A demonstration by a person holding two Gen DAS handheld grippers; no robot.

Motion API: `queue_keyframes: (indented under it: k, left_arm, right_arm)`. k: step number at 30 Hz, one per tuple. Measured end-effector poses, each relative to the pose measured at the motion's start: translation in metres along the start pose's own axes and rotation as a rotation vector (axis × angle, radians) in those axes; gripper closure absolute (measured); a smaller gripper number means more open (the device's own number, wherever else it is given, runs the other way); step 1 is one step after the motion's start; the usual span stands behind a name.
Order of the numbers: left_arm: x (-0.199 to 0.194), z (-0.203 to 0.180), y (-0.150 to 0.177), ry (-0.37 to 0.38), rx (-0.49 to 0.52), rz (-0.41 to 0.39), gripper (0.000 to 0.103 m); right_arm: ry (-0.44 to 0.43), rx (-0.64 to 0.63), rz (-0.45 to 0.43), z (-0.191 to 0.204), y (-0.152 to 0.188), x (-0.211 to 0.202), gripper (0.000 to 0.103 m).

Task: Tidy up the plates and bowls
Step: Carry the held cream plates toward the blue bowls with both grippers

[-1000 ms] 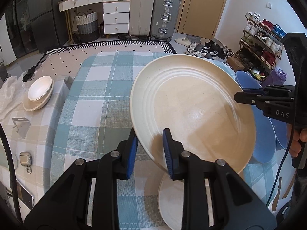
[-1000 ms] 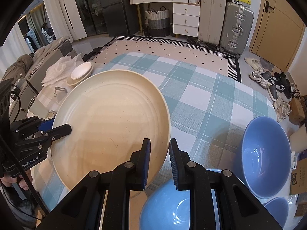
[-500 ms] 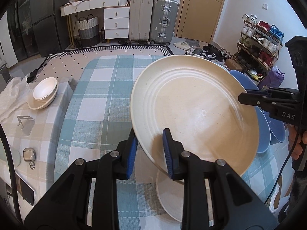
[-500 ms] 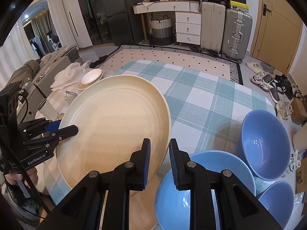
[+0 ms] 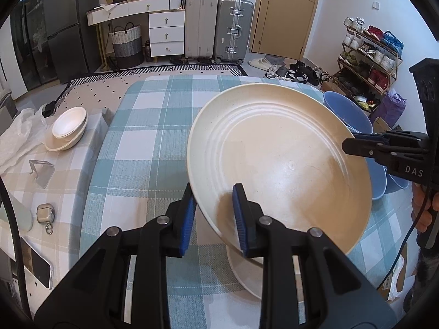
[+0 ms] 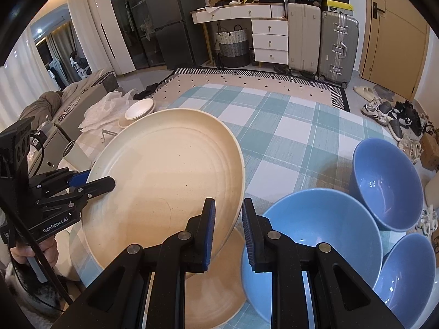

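- While we hold the big cream plate [image 5: 277, 161] tilted above the checked tablecloth [image 5: 142, 148], our left gripper [image 5: 214, 213] pinches its near rim.
- Our right gripper [image 6: 227, 227] clamps the opposite rim.
- Below the right gripper lies a second cream plate [image 6: 219, 290]; three blue bowls [image 6: 321, 233] sit just to its right.

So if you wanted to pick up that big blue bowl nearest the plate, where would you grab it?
Probably by the rim. The big blue bowl stands upright and open, so a gripper could come down from above with one finger inside and one outside the thin wall. Its near side, away from the other blue bowls, looks easiest.
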State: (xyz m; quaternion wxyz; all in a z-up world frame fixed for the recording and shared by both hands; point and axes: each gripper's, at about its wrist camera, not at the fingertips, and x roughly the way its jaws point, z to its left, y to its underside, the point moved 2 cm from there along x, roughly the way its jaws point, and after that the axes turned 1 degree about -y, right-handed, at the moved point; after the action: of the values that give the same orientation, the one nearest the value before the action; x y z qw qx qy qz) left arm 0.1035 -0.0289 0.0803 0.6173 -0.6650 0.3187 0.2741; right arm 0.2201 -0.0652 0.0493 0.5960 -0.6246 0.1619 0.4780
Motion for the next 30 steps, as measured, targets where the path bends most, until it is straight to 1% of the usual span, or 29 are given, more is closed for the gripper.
queue_keyframes:
  k: [16, 21, 30]
  left_arm:
    - [-0.005, 0.001, 0.030, 0.004, 0.010, -0.009, 0.080]
    - [-0.001, 0.000, 0.040, 0.004, 0.014, -0.002, 0.080]
    - [0.002, -0.004, 0.053, -0.003, 0.030, -0.003, 0.080]
  right_arm:
    - [-0.001, 0.021, -0.013, 0.013, 0.041, -0.005, 0.083]
    - [-0.009, 0.034, -0.013, 0.014, 0.053, -0.005, 0.083]
    - [-0.014, 0.052, -0.020, 0.013, 0.067, -0.004, 0.083]
